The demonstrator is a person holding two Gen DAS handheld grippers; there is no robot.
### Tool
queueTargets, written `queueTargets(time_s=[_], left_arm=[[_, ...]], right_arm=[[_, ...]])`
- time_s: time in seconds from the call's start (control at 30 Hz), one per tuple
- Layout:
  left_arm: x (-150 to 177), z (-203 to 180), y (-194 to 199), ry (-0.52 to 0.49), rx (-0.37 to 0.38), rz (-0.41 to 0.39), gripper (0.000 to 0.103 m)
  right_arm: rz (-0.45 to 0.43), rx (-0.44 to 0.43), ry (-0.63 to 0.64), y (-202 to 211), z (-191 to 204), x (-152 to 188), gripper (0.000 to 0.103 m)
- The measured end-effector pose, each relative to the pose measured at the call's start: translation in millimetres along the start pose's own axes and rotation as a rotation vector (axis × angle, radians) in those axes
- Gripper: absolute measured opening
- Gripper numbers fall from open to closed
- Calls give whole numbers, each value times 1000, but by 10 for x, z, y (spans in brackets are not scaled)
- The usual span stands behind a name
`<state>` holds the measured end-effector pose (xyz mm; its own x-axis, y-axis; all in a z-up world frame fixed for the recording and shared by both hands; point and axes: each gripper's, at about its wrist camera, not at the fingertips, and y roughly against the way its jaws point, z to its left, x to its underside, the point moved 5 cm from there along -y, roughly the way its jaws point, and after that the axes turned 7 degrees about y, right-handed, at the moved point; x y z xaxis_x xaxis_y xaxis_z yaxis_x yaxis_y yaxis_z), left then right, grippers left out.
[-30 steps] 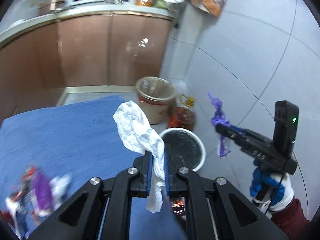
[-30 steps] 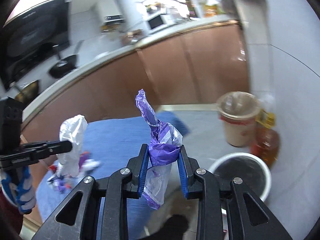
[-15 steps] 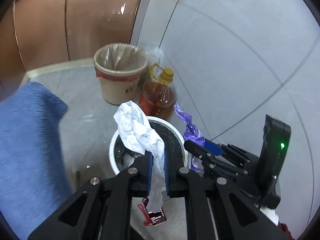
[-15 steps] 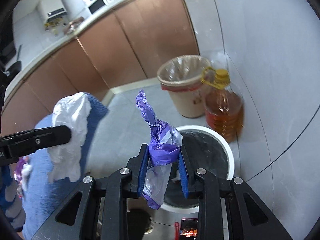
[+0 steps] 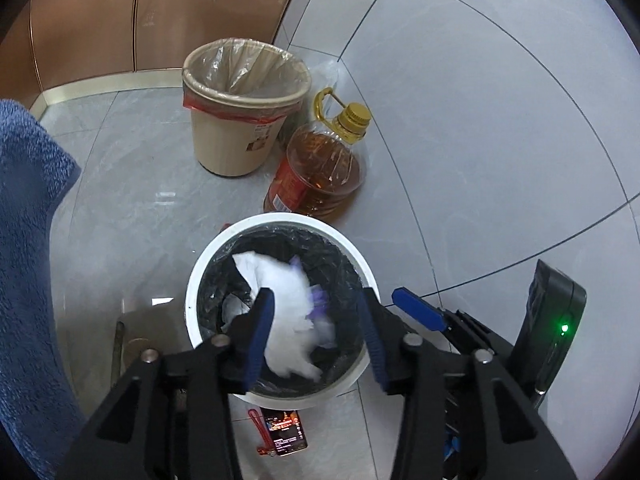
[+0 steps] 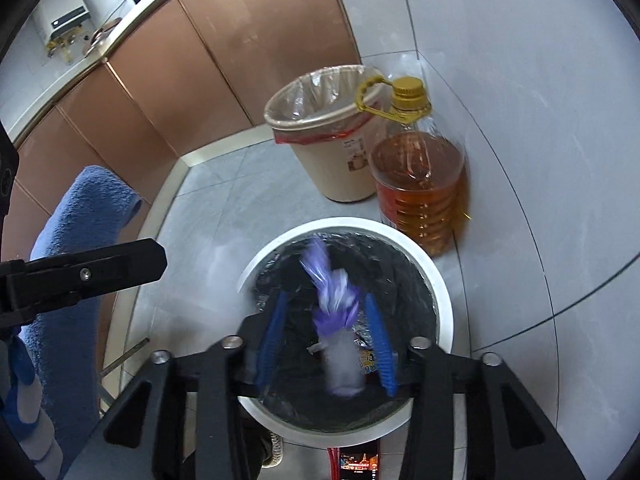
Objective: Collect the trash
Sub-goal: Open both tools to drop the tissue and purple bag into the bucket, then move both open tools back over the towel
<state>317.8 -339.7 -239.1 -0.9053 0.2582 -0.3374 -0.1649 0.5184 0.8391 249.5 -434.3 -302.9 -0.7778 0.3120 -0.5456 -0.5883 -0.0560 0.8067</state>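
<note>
A white bin [image 5: 192, 284] with a black liner stands on the floor below both grippers; it also shows in the right wrist view [image 6: 440, 284]. My left gripper [image 5: 316, 332] is open above it, and a white crumpled tissue [image 5: 288, 312] is blurred, falling into the bin. My right gripper [image 6: 326, 344] is open over the bin, and a purple wrapper [image 6: 336, 304] is blurred, dropping between its fingers. The right gripper's blue fingertip [image 5: 418, 308] shows at the right of the left wrist view.
A beige lined bin [image 5: 240, 104] and a large oil bottle [image 5: 320, 176] stand behind the white bin by the wall. A blue cloth [image 5: 28, 240] covers the surface at left. A small dark card with a red strap [image 5: 282, 432] lies on the floor.
Both grippers opened over the white bin. The white tissue left the left gripper and the purple wrapper left the right gripper; both are falling into the bin.
</note>
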Motion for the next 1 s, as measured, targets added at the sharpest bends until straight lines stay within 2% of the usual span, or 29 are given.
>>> queueTargets(time_s=[0.17,0.33,0.5,0.63,0.9,1.0], left_arm=[[42,10,191,-3,-5,-42,43],[84,13,612,-14,-28,-119,43],[122,9,1165,-28,-52,-218,43],[203,49,1678,-25,-69,-323,43],[495,198,2689,-17,-99,-542,43],[617,264,3015,-26,-110,-582,43]], right_arm=[[-16,30,9,150,16,6,48],[-57,47,38,412,152,-48,48],[-126,41,106,834,473,-157,49],[-189,31,150,1207,734,-242,54],[-332,-13,226,2031,1347,-348,56],[-381,-38,253,2318,1582,-359,57]])
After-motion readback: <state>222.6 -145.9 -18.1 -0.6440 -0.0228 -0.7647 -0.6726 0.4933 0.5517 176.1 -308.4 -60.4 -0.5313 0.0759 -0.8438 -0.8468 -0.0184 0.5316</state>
